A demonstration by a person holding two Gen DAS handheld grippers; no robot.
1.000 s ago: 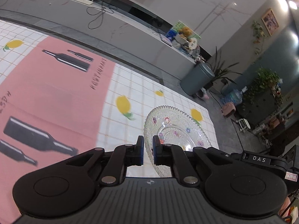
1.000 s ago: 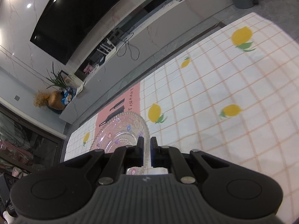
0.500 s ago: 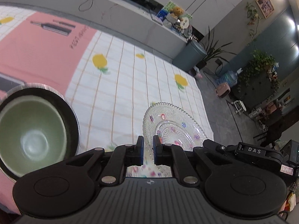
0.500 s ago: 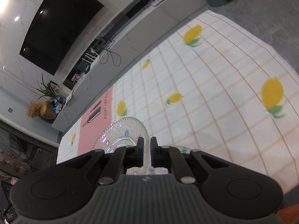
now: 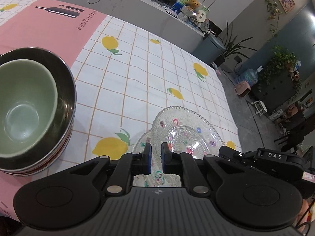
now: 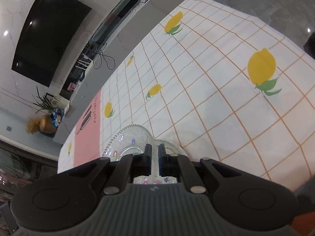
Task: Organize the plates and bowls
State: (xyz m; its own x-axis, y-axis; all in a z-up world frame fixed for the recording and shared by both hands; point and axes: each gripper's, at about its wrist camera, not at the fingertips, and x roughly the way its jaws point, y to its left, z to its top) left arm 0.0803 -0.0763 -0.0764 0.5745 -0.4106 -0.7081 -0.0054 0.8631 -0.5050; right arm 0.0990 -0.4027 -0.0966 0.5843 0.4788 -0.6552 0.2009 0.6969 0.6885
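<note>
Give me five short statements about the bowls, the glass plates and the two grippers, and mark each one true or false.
1. The green bowl sits inside a larger dark bowl. True.
2. The left gripper is shut on the rim of a glass plate. True.
3. The right gripper is open and holds nothing. False: it is shut on the rim of the glass plate as well.
4. The tablecloth is plain blue. False: it is white with an orange grid and lemons, beside a pink panel.
5. The glass plate lies flat inside the green bowl. False: it is held tilted over the tablecloth, to the right of the bowls, with a second glass plate under it.
</note>
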